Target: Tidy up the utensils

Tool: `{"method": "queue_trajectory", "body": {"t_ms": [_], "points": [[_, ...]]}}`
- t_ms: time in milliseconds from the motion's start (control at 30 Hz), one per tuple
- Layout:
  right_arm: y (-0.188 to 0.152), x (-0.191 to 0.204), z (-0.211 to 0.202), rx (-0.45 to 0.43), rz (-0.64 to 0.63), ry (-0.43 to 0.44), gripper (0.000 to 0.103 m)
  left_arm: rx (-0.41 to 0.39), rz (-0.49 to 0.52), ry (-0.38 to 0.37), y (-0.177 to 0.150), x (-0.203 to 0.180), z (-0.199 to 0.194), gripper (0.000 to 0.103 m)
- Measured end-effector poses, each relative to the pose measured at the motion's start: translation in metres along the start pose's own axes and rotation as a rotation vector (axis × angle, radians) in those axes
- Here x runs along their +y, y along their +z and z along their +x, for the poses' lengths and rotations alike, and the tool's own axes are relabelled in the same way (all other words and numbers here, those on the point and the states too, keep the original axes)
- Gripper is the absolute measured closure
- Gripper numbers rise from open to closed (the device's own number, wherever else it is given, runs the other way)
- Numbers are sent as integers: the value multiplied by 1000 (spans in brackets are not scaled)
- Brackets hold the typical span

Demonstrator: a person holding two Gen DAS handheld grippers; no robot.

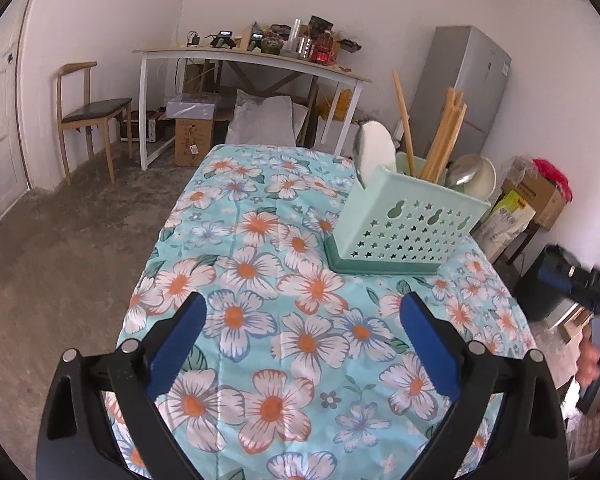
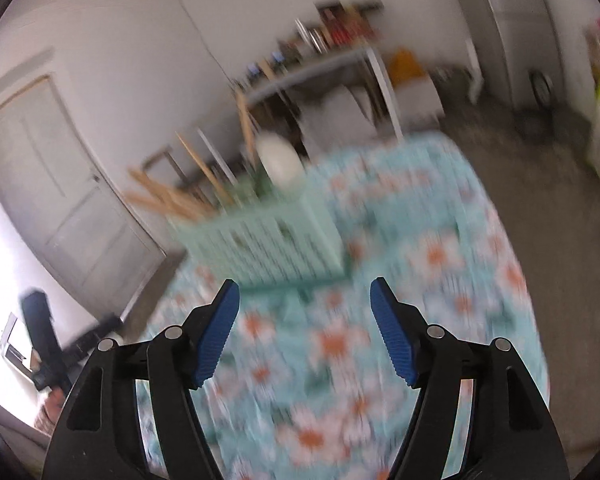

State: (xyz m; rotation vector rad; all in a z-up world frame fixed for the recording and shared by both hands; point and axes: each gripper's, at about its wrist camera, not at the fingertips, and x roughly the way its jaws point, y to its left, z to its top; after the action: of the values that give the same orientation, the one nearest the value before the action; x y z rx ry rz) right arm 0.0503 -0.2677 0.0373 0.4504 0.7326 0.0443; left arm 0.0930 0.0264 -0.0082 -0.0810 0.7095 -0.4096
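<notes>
A mint-green perforated utensil holder (image 1: 408,220) stands on the floral tablecloth (image 1: 268,280) at the right. It holds wooden chopsticks (image 1: 444,136), a white spoon (image 1: 374,148) and a metal spoon (image 1: 466,172). My left gripper (image 1: 302,304) is open and empty, above the cloth in front of the holder. My right gripper (image 2: 304,292) is open and empty; its view is blurred, with the holder (image 2: 268,240) just beyond the fingertips. The right gripper also shows at the right edge of the left wrist view (image 1: 580,280).
A wooden chair (image 1: 88,112) stands at the back left by a door. A white desk (image 1: 252,60) with clutter and boxes under it stands against the far wall. A grey fridge (image 1: 468,80) and cardboard boxes (image 1: 532,196) stand at the right.
</notes>
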Motion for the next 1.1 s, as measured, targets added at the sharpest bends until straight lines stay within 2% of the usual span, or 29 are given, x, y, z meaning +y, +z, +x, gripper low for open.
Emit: {"method": "queue_trajectory", "body": {"t_ms": [133,267,433,500,600,733,800,867,1000,1100], "points": [[-7,7,11,56,-22,-57,33,15,25,0,3,-13,0,7],[-4,19,11,55,-58,-58,25,-6,65,18,9,-32,-6,6],[0,37,6,27,-131,-105,13,-33,92,41,15,-52,-17,6],[-3,43,3,22,-155,-143,10,-23,97,86,17,-58,-17,6],[-6,51,0,14,-191,-200,8,-7,112,225,18,-67,-14,6],[-9,57,-5,-13,-217,-276,8,37,191,374,21,-82,-5,6],[-9,58,-8,-30,-228,-322,8,33,229,432,21,-89,-4,6],[-9,59,-9,-40,-238,-359,8,9,231,454,23,-94,-8,6],[-10,60,-10,-42,-247,-387,8,24,145,430,29,-95,-11,6],[-11,61,-12,-54,-256,-411,8,16,105,460,27,-96,-12,6]]}}
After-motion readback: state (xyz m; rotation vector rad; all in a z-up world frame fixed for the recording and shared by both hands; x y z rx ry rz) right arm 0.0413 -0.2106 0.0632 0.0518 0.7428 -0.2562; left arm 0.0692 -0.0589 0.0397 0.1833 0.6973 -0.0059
